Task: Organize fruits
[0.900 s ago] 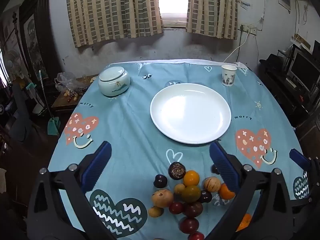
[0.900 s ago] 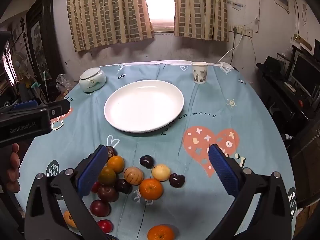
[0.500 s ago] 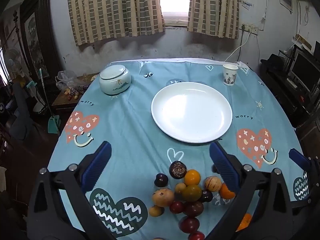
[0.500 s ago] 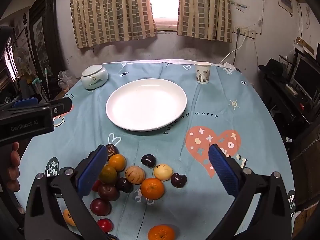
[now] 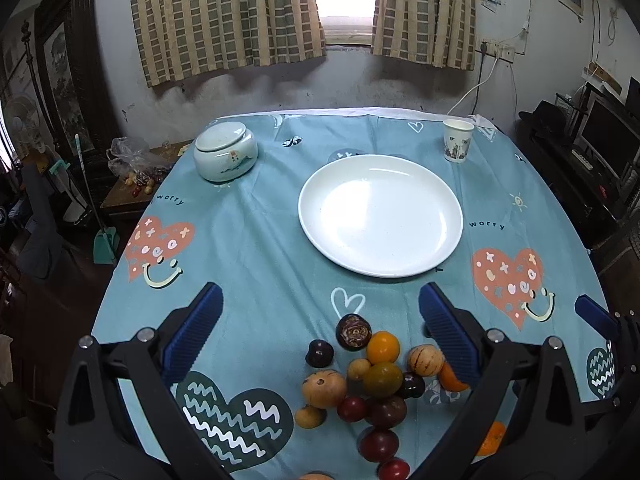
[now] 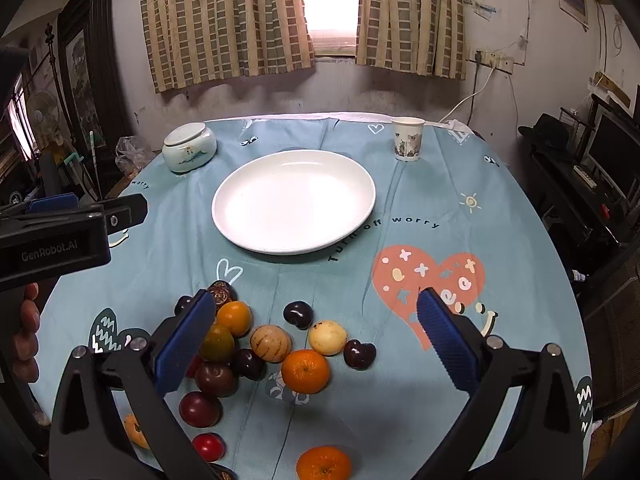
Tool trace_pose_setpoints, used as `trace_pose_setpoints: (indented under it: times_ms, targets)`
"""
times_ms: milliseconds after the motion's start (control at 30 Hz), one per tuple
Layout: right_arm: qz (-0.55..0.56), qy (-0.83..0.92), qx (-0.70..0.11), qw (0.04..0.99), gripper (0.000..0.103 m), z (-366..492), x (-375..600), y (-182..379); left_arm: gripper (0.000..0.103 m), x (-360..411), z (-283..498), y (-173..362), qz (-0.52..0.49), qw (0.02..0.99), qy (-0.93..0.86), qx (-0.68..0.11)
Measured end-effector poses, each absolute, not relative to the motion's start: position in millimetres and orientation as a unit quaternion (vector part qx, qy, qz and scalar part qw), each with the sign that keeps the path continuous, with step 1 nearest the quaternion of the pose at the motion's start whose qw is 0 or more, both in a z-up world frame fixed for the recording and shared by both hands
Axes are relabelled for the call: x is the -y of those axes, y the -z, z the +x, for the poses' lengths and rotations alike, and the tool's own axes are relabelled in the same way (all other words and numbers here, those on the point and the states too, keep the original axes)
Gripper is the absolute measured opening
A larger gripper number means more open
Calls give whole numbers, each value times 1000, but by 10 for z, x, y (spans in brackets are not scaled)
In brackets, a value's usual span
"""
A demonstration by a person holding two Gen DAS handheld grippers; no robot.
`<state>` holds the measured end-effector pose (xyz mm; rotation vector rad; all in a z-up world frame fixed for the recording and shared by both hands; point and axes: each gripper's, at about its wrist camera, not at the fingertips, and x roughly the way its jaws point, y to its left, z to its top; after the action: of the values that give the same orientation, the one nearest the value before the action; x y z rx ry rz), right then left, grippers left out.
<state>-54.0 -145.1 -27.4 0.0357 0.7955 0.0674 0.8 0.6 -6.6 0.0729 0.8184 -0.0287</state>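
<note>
A heap of small fruits (image 5: 372,376) lies on the near part of the blue tablecloth: oranges, dark plums, red cherry tomatoes, a striped melon-like fruit. It also shows in the right wrist view (image 6: 272,344), with an orange (image 6: 306,371) at the middle. An empty white plate (image 5: 380,214) sits beyond the heap; it also shows in the right wrist view (image 6: 294,200). My left gripper (image 5: 320,320) is open and empty above the heap's left side. My right gripper (image 6: 312,320) is open and empty above the heap. The left gripper's body (image 6: 60,236) shows at the left of the right wrist view.
A lidded white ceramic jar (image 5: 225,151) stands at the far left of the table and a paper cup (image 5: 457,140) at the far right. A low side table with a bag of fruit (image 5: 136,168) stands left of the table. Dark furniture (image 5: 592,168) stands to the right.
Both grippers have drifted slightly; the right one has pulled back a little, so the heap sits slightly farther ahead. Both stay open. No fruit has moved.
</note>
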Motion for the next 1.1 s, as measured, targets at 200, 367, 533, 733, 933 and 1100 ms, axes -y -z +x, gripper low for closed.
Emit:
trace_pose_setpoints:
  times_ms: [200,367,533,733,933,1100]
  targets:
    - [24,-37,-379,925,102,-567,1479,234,100,10,9,98,34,916,15,-399]
    - [48,-46,-337,939,102,-634,1540,91,100,-6,3,128,31,916,15,-401]
    - [79,-42,-269,959,102,-753,1643,-127,100,-28,1,138,28,914,15,-405]
    - [88,-9,-180,980,102,-911,1778,-460,100,-36,-12,113,32,916,19,-399]
    - [67,-37,-234,969,102,-806,1799,-378,100,-14,-32,106,37,917,22,-396]
    - [56,-43,-264,962,102,-811,1712,-249,100,-13,-35,102,38,917,22,-396]
